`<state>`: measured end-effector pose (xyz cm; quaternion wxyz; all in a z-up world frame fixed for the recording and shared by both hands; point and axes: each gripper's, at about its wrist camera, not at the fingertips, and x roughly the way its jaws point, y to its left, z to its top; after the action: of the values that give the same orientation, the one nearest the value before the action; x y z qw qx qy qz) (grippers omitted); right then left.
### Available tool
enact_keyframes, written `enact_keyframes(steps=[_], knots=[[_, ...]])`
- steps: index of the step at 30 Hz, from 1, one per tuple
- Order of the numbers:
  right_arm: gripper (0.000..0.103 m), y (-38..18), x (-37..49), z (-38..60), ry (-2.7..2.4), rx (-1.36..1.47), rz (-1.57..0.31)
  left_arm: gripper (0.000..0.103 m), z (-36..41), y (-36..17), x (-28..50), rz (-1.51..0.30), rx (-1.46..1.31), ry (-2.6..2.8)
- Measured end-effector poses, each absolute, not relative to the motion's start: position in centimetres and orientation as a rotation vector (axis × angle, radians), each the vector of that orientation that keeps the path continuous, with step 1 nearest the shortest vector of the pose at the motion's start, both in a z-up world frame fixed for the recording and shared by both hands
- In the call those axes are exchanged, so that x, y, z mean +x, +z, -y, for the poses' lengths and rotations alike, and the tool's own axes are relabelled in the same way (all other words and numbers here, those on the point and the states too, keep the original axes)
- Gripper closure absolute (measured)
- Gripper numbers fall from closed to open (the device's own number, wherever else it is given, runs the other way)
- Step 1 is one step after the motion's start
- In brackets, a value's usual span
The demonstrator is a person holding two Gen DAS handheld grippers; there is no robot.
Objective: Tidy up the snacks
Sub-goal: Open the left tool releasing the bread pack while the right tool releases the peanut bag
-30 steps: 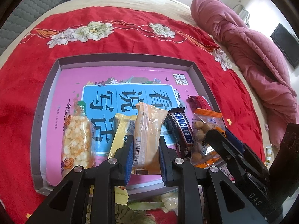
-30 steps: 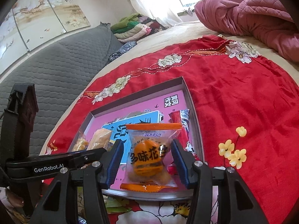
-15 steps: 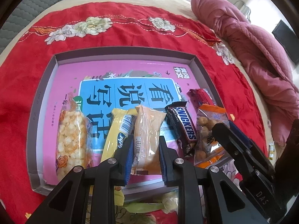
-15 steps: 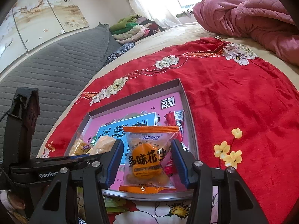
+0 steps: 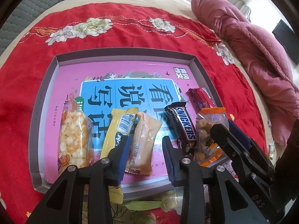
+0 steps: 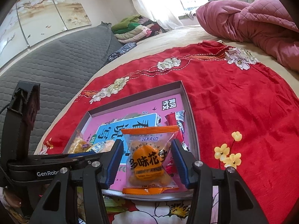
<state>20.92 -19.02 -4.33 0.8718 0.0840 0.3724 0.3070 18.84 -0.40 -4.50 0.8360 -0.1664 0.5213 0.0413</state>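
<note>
A shallow grey box (image 5: 121, 53) with a pink and blue printed floor lies on the red cloth. In it, side by side, are a puffed-snack packet (image 5: 74, 138), a yellow bar (image 5: 115, 130), a tan pastry packet (image 5: 142, 141), a Snickers bar (image 5: 184, 127) and a red packet (image 5: 200, 98). My left gripper (image 5: 145, 139) straddles the pastry packet; its jaws are opening and the pads stand off it. My right gripper (image 6: 147, 141) is shut on an orange peanut packet (image 6: 149, 158), held tilted over the box's near right corner (image 6: 194, 186).
The red flowered cloth (image 5: 130, 31) covers a bed. A pink quilt (image 5: 252, 46) is heaped at the right. A grey padded panel (image 6: 56, 56) and folded clothes (image 6: 134, 28) lie beyond. Loose wrappers (image 5: 145, 203) sit under the box's near edge.
The left jaws, earlier clamped on the pastry packet, have parted, and the packet now rests on the box floor. The right gripper still holds the peanut packet in the same place.
</note>
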Motion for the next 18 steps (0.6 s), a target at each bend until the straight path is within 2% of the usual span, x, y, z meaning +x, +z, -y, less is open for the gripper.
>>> enact_keyframes(steps=[6,18], knots=[[0.047,-4.2,20.9,19.1,0.638,0.173,-0.773,0.059,0.5,-3.8,18.5,-1.088,-0.352,0.082],[0.044,-3.7,20.4,19.1,0.642,0.160,-0.737,0.056,0.3,-2.0,17.6,-1.061,-0.355,0.076]])
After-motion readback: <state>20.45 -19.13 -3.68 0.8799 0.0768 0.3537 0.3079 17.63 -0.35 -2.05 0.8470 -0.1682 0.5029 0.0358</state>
